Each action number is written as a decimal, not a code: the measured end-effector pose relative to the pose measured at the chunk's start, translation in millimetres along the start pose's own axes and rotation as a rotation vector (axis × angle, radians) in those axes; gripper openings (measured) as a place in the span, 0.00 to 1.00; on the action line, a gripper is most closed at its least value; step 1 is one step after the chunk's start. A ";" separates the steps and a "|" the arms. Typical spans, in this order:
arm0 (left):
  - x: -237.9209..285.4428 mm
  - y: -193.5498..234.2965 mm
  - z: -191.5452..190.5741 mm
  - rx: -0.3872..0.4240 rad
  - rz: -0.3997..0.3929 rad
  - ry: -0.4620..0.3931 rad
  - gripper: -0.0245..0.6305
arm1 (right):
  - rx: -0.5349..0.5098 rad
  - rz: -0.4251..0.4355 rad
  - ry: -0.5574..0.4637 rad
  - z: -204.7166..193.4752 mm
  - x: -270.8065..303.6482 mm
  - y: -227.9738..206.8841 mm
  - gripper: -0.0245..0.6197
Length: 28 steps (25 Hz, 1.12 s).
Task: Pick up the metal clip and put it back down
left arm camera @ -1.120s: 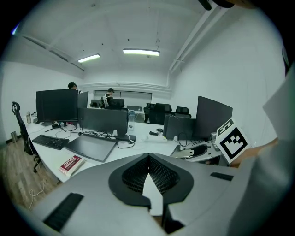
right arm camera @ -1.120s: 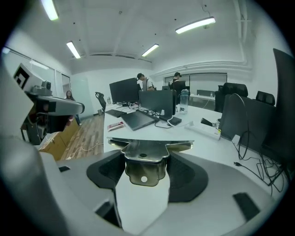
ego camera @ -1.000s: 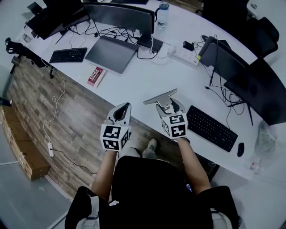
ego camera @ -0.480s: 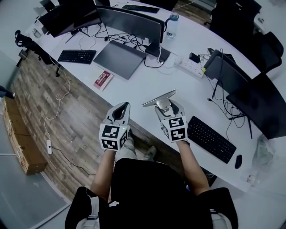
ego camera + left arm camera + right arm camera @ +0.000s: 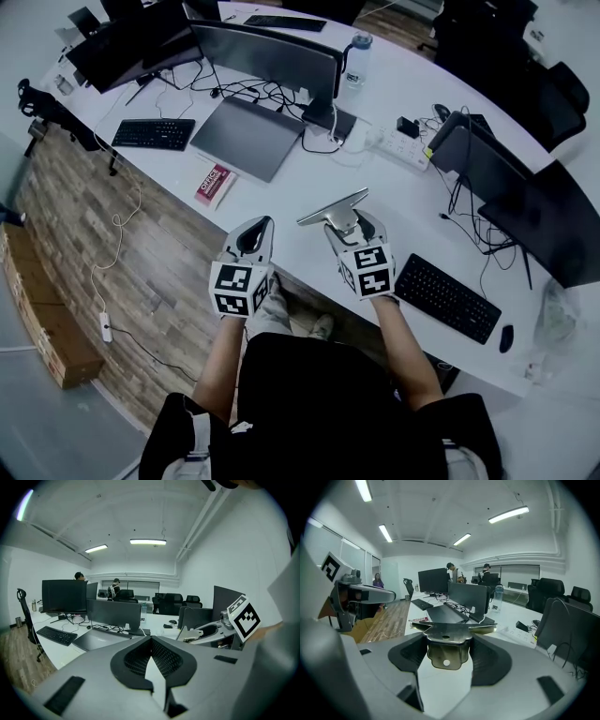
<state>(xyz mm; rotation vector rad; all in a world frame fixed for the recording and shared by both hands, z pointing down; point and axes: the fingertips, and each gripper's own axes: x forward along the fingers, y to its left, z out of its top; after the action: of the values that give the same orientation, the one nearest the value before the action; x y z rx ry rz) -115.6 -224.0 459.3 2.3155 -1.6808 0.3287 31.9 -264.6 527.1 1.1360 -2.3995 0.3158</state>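
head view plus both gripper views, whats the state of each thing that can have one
metal clip: gripped, wide flat end sticking out past the jaws
right claw: shut on the metal clip
left claw: shut, nothing in it
laptop: lid closed, lying flat
monitor: screen dark
water bottle: upright, cap on

the metal clip (image 5: 334,206) is partly hidden by the right gripper (image 5: 347,223).
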 end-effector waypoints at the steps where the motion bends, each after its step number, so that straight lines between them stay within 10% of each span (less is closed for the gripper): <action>1: 4.2 5.4 0.0 0.000 -0.006 0.006 0.06 | 0.005 -0.005 0.004 1.9 5.4 0.2 0.49; 28: 98.1 142.2 7.7 -0.015 -0.186 0.112 0.06 | 0.132 -0.133 0.120 37.6 137.2 14.6 0.49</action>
<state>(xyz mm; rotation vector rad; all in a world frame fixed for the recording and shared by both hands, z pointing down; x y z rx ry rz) -220.9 -356.4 495.5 2.3724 -1.3994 0.3974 -66.6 -361.8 562.9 1.2898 -2.2142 0.4900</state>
